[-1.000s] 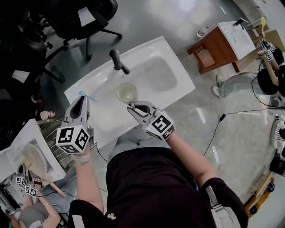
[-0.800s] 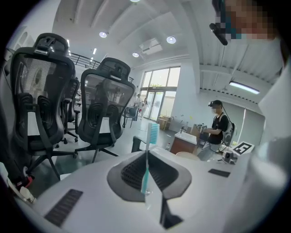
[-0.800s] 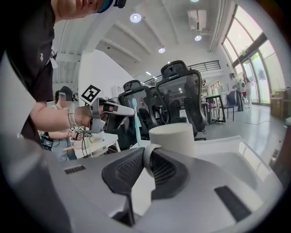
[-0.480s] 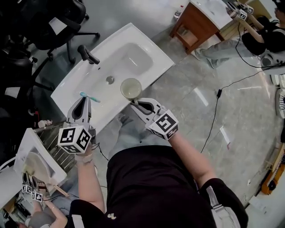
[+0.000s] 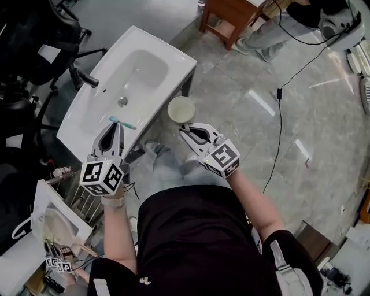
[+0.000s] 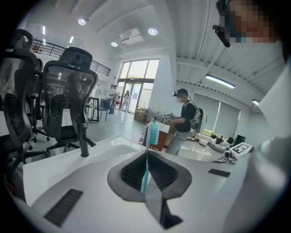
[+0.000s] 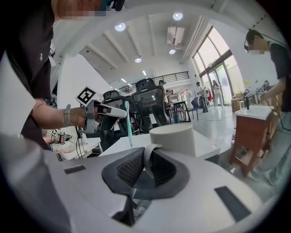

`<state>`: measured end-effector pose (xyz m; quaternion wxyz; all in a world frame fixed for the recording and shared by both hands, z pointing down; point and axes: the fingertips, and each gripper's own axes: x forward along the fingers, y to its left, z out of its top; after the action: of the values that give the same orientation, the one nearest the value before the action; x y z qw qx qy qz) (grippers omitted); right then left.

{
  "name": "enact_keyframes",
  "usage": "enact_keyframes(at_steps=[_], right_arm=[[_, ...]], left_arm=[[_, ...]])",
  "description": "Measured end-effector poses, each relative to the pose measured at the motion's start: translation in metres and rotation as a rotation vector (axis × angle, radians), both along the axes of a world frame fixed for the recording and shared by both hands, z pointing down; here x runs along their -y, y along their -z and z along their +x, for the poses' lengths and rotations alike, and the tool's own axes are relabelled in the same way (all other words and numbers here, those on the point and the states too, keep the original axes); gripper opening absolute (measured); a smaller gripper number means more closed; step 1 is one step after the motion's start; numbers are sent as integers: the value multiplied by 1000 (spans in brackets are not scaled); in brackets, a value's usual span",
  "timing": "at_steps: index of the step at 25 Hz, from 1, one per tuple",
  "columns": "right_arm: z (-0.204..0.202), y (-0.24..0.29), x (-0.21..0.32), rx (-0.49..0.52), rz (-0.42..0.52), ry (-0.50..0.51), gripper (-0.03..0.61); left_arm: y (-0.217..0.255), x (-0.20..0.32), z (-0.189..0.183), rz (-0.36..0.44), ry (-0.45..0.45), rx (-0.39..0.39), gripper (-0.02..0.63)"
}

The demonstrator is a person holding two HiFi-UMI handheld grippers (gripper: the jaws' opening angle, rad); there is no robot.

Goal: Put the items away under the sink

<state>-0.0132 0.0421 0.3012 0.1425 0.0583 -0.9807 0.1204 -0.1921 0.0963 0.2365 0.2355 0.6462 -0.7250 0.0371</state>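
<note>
My left gripper point(image 5: 117, 125) is shut on a teal toothbrush point(image 5: 123, 122), which lies across its tips above the front rim of the white sink point(image 5: 136, 55). In the left gripper view the toothbrush point(image 6: 146, 159) stands upright between the jaws, bristle head on top. My right gripper point(image 5: 185, 130) is shut on the handle of a cream cup point(image 5: 181, 108), which hangs over the floor just off the sink's front edge. In the right gripper view the cup point(image 7: 175, 139) sits beyond the jaws, with the left gripper point(image 7: 107, 113) at the left.
A black faucet point(image 5: 85, 77) stands at the sink's far side. Black office chairs point(image 5: 32, 40) crowd the upper left. A wooden cabinet point(image 5: 230, 16) and another person's legs are at the top. A cable point(image 5: 284, 81) runs over the grey floor. A second white basin point(image 5: 49, 217) is lower left.
Both grippers have drawn back from over the sink with their items. The cup went from above the basin to beyond the front edge, over the floor. The toothbrush now hangs at the rim.
</note>
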Motion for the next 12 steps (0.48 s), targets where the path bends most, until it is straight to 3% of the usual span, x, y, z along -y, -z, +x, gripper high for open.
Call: enact_keyframes(at_steps=[12], right_arm=[[87, -38, 23, -14, -60, -180, 54]], left_arm=[[-23, 55, 87, -36, -207, -2, 32]])
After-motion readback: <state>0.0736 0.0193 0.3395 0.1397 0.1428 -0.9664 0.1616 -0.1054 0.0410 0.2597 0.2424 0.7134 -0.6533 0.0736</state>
